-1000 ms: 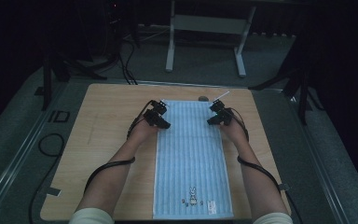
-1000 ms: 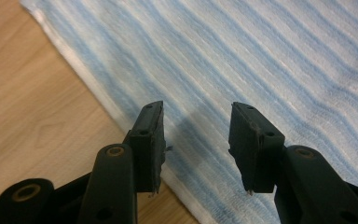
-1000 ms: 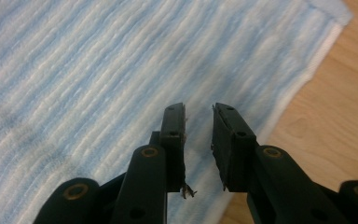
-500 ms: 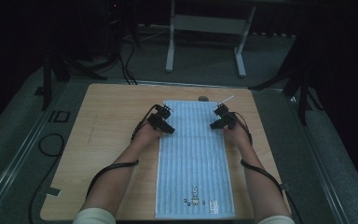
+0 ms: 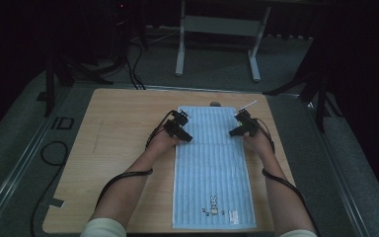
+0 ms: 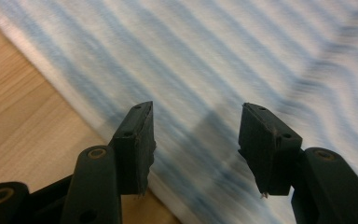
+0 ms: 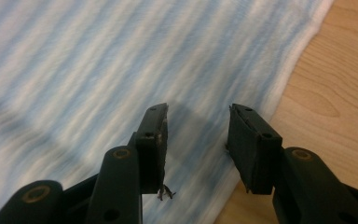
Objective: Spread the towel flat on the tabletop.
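A long blue-and-white striped towel (image 5: 213, 168) lies flat down the middle of a pale wooden tabletop (image 5: 118, 148), its near end carrying a few small printed marks and a tag too tiny to read. From above, the person's forearms reach in from the bottom edge, cut off at the elbows, one on each side of the towel. The left tongs (image 5: 183, 133) sit at the towel's left edge, about a third of the way down from its far end, angled inward; the right tongs (image 5: 235, 132) mirror them at the right edge. In the left gripper view the left tongs (image 6: 196, 140) are spread wide, hovering over the towel's (image 6: 223, 60) border where cloth meets wood, with nothing between the pads. In the right gripper view the right tongs (image 7: 197, 140) are likewise spread and empty above the towel's (image 7: 121, 56) opposite border; the cloth is blurred in both close views. A small dark object (image 5: 215, 104) rests just past the towel's far end, possibly a knob, though it is too dim to tell. Beyond the tabletop, a metal stand (image 5: 217, 29) and cables (image 5: 133, 64) sit in shadow on the floor.
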